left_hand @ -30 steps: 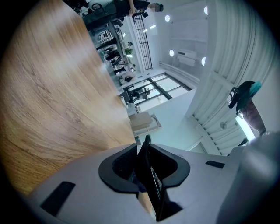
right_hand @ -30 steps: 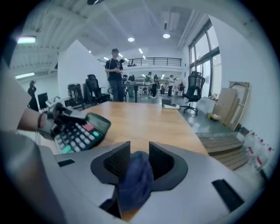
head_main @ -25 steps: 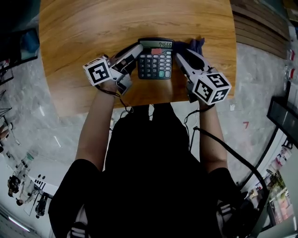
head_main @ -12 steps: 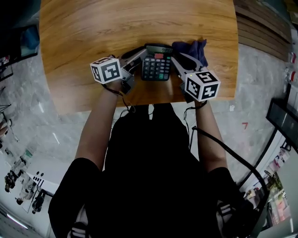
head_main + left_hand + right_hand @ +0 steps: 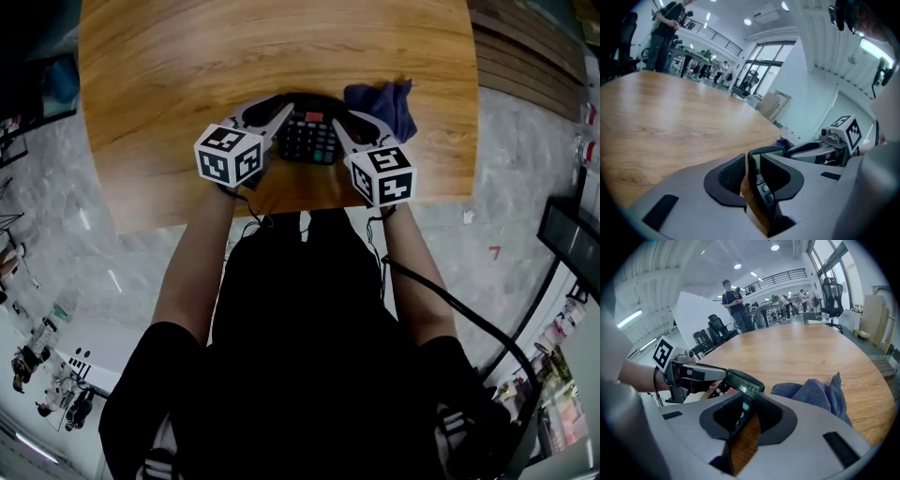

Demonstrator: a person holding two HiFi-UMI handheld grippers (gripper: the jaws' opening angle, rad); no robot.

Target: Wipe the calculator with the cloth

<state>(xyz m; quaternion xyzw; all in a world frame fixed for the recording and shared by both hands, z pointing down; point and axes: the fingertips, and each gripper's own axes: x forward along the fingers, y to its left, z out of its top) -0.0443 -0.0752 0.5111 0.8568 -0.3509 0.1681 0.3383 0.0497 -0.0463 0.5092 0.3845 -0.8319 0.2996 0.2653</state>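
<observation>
The head view is dim and low in contrast, with black corners. The wide lens bows the desk (image 5: 187,75), which carries only a faint sheen. Both gripper views are brighter, lit by ceiling lamps (image 5: 775,247) and tall windows (image 5: 761,61) that lay pale glare on the wood, while a round dark vignette bends and swallows the edges. The calculator (image 5: 748,387) display reads sharp, and the distance behind it is softer.

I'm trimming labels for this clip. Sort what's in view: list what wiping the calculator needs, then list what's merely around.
For the job:
- calculator
- blue cloth, bunched on the wooden table beside the calculator

Merely around:
- office chair, beyond the table
- standing person, in the background
</observation>
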